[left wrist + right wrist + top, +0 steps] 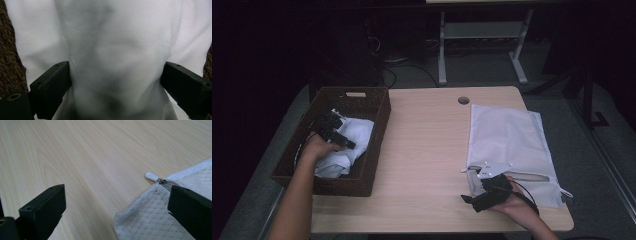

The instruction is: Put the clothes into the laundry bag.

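A brown wicker basket (384,112) stands at the table's left and holds a crumpled white cloth (359,127). My left gripper (346,142) is down inside it, open, its jaws wide on either side of a raised fold of the cloth (115,50); basket weave (10,65) shows at the edges. A white mesh bag (507,135) lies flat at the right. My right gripper (472,186) hovers open at the bag's near left corner. In the right gripper view the mesh corner (155,220) and its white zipper pull (151,176) lie beside the right jaw.
The light wooden table (427,150) has a round cable hole (463,100) near its far edge. Beyond it stand the white legs of another desk (442,50) and cables on the dark floor. The bag reaches close to the table's right edge.
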A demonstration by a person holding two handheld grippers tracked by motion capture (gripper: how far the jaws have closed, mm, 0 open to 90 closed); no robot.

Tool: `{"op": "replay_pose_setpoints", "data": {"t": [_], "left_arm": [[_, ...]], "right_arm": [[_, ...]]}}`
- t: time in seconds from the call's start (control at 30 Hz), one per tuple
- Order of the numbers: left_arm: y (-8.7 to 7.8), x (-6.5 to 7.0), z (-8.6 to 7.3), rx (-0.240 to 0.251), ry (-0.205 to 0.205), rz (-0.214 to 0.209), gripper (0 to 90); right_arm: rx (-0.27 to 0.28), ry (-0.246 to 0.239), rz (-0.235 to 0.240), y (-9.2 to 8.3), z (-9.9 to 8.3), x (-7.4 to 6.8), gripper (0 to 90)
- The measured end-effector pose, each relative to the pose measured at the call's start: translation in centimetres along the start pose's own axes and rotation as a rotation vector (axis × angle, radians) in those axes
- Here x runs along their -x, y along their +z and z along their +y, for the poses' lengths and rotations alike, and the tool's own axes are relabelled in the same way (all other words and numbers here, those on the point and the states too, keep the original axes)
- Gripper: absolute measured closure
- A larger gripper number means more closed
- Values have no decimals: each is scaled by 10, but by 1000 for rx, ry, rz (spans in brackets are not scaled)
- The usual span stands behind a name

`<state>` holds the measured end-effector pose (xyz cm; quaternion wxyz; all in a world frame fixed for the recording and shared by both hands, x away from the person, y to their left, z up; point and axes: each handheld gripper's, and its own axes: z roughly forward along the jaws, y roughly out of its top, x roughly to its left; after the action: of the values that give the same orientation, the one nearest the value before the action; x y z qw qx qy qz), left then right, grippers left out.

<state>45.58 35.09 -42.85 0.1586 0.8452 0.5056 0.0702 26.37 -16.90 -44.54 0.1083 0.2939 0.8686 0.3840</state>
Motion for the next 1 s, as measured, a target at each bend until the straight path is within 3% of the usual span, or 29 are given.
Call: {"op": "replay_pose_setpoints", "data": {"t": [0.17,0.3,0.43,0.53,0.7,1.0], "left_arm": [[-1,-2,-1,2,-5,-17,163],[-5,-4,-2,13,-2,-21,316],[-9,-4,-3,28,0,-52,493],[-10,-4,-2,27,-5,-72,573],[-15,-4,-1,29,-10,-88,633],[-35,-1,0,45,-5,-94,647]], "right_arm": [[4,-1,-1,-1,0,0,13],[1,1,-1,0,0,1,13],[-2,6,-1,0,-1,2,14],[-4,9,0,0,-1,2,14],[-3,9,-3,0,-2,3,14],[2,18,-6,-1,-2,5,14]]}}
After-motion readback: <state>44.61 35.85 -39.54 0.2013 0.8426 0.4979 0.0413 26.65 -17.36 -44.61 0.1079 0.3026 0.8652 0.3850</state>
